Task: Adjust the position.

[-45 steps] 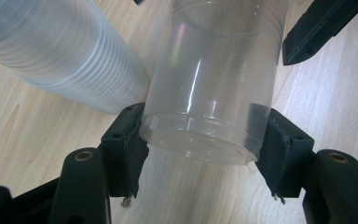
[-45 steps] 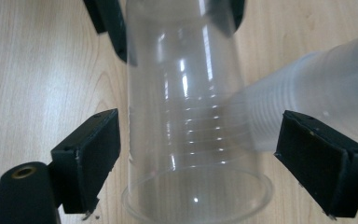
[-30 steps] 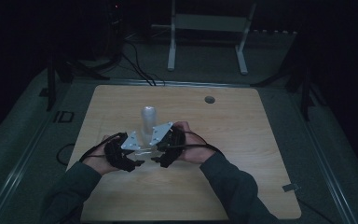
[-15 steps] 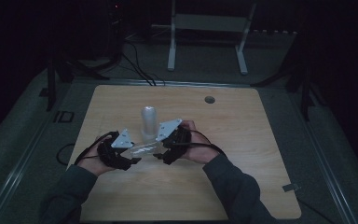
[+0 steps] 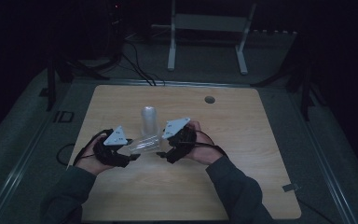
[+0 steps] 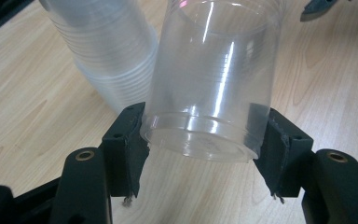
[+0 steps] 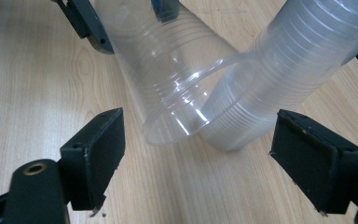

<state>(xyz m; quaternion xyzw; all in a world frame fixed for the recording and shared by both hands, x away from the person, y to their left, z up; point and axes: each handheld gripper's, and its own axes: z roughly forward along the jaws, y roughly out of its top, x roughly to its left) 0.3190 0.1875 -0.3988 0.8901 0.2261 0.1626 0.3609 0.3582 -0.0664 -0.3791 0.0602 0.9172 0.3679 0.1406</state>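
Observation:
A single clear plastic cup (image 6: pixel 214 79) lies level above the wooden table (image 5: pixel 242 140), with my left gripper (image 6: pixel 200 140) shut on its base, one pad on each side. In the high view this cup (image 5: pixel 144 143) spans between the left gripper (image 5: pixel 129 156) and the right gripper (image 5: pixel 161 151). My right gripper (image 7: pixel 200 140) stands open facing the cup's open rim (image 7: pixel 186 116); its jaws have closed a little but touch nothing. Just behind stands an upside-down stack of clear cups (image 5: pixel 149 120), also seen beside the held cup (image 7: pixel 279 74).
A round cable hole (image 5: pixel 209 99) sits near the table's far edge. A white metal frame (image 5: pixel 209 28) and cables stand on the dark floor beyond. Bare wood stretches to the right and near side of the table.
The single cup has come off the stack and now lies level between the grippers. Both hands have drawn slightly back from the stack toward the near edge.

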